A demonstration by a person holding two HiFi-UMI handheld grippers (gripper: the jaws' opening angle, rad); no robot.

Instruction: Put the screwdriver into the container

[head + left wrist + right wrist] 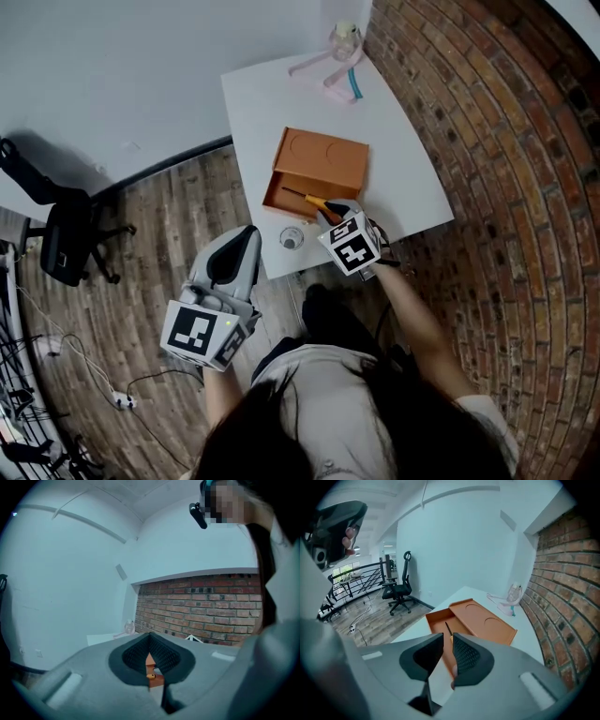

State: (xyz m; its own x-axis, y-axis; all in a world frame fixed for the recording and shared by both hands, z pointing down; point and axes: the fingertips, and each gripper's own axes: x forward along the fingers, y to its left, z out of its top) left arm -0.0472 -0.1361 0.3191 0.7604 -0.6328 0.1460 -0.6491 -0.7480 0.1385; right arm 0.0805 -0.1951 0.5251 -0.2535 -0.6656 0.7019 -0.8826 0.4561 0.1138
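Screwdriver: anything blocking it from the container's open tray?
Nothing visible. The screwdriver already lies in the open tray of the container, just ahead of the right gripper, whose jaws stand apart. A small clear round item sits off to the side.

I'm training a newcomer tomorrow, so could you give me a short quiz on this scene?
1. True or false: the screwdriver is inside the orange container.
2. Which tool is nearer the container? A) left tool B) right tool
3. Fill in: the left tool's jaws are ____.
Key: 1 true; 2 B; 3 together.
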